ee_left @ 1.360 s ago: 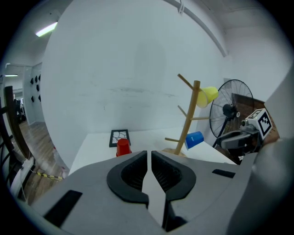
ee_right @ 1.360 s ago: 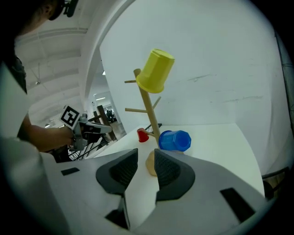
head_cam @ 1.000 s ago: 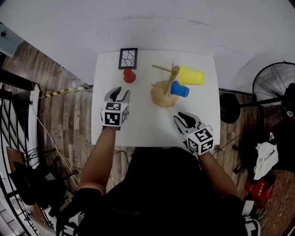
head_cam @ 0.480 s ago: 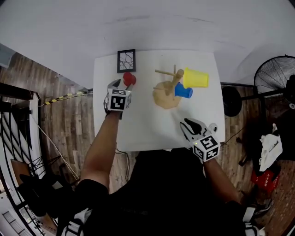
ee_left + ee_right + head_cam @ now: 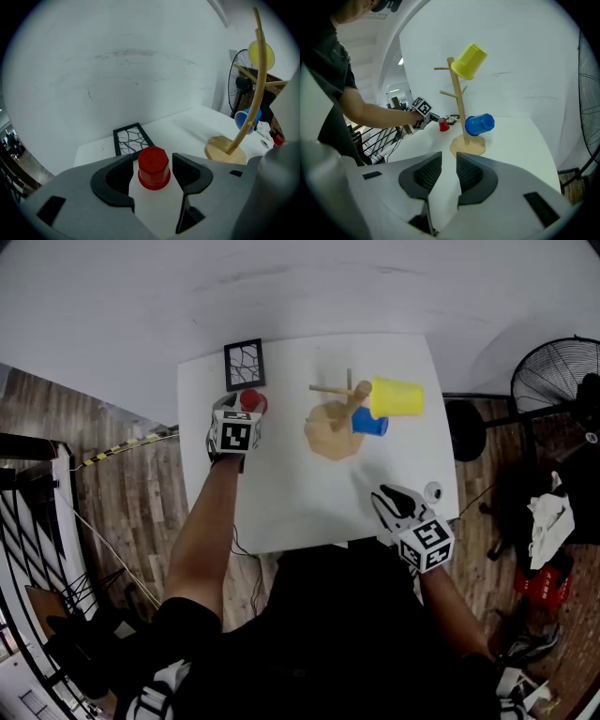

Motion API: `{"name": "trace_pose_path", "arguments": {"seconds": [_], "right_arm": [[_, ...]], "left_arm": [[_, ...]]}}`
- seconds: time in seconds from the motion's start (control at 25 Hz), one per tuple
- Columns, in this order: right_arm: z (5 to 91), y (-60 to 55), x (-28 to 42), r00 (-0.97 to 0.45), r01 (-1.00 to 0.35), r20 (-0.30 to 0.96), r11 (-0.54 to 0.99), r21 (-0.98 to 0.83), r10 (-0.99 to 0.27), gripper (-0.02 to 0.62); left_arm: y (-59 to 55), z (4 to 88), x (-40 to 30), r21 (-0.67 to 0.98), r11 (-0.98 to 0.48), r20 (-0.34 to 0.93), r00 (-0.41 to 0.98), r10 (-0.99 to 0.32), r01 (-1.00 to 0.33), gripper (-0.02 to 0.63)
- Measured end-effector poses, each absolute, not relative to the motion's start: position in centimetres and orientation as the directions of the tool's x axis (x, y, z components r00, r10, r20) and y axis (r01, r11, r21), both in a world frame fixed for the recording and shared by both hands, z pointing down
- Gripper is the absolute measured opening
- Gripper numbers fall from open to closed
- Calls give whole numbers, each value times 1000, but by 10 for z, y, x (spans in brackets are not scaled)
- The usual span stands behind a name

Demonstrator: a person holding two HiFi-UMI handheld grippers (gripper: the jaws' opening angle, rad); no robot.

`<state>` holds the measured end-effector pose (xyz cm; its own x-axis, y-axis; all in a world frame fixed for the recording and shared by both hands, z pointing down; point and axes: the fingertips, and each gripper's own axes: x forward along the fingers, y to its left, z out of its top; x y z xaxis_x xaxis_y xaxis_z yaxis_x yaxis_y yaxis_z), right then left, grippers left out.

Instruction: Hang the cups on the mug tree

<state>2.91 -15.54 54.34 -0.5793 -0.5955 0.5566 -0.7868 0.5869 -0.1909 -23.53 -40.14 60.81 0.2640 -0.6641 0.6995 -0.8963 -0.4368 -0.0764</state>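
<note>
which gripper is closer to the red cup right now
Left. The left gripper has its jaws, which have just been opening, either side of the red cup, not pressing it. The right gripper hangs empty near the table's front edge, past the mug tree.

Mug tree (image 5: 336,423) stands on the white worktop (image 5: 300,493). Yellow cup (image 5: 396,397) and blue cup (image 5: 368,422) hang on the tree's right side. Left of the tree, the left gripper (image 5: 244,409) has just been opening its fingers, with the red cup (image 5: 251,399) between them. Right gripper (image 5: 386,493) is on the person's side of the tree.
</note>
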Motion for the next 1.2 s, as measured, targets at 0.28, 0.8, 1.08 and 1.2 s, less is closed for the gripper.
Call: {"name": "trace_pose_path", "arguments": {"seconds": [0.28, 0.8, 1.08, 1.2], "right_arm": [[543, -159, 35, -566, -799, 558, 571, -191, -606, 95], [537, -162, 28, -613, -760, 526, 622, -188, -590, 95], [528, -168, 17, -666, -706, 492, 686, -175, -560, 94], [523, -169, 15, -683, -687, 480, 708, -164, -550, 95]], "left_arm": [[-406, 624, -235, -56, -437, 734, 260, -627, -898, 247], [-379, 586, -243, 32, -370, 680, 291, -673, -929, 232], [-342, 555, -231, 183, -305, 602, 352, -717, -934, 232], [-330, 541, -225, 261, -282, 561, 383, -734, -923, 232]]}}
